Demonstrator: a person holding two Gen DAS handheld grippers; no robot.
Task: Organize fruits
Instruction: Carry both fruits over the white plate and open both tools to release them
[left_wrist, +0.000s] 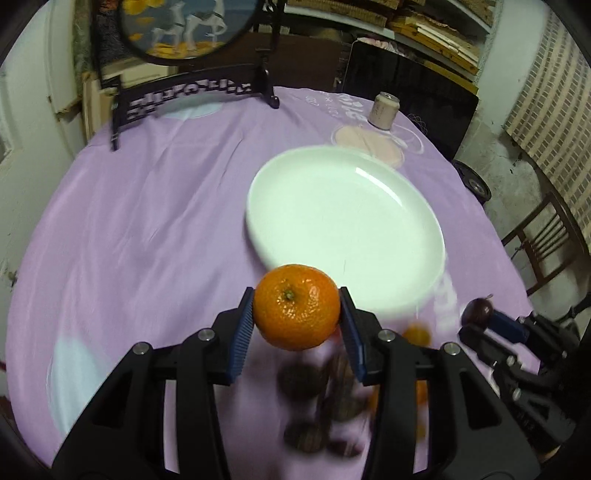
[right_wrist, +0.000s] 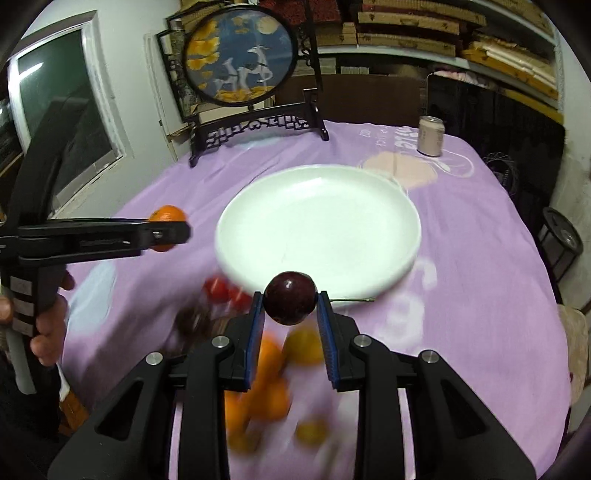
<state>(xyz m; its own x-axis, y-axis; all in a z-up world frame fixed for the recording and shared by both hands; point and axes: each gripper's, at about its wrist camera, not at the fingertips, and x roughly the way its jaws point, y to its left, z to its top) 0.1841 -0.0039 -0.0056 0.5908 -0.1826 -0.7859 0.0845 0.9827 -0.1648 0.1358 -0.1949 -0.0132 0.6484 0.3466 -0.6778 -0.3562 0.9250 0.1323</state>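
Observation:
My left gripper (left_wrist: 296, 312) is shut on an orange tangerine (left_wrist: 296, 312) and holds it above the table, just before the near rim of the white plate (left_wrist: 343, 206). My right gripper (right_wrist: 290, 302) is shut on a dark purple plum (right_wrist: 290, 302), also raised near the plate's (right_wrist: 317, 214) front rim. The right gripper with the plum shows in the left wrist view (left_wrist: 478, 312); the left gripper with the tangerine shows in the right wrist view (right_wrist: 166, 229). Blurred fruits lie below: dark ones (left_wrist: 317, 402), oranges (right_wrist: 262, 391), yellow ones (right_wrist: 303, 345), small red ones (right_wrist: 225, 291).
A lilac cloth (left_wrist: 147, 229) covers the round table. A drinks can (left_wrist: 384, 110) stands at the back right. A dark wooden stand with a round painted screen (right_wrist: 240, 59) stands at the back. A wooden chair (left_wrist: 546, 240) is to the right of the table.

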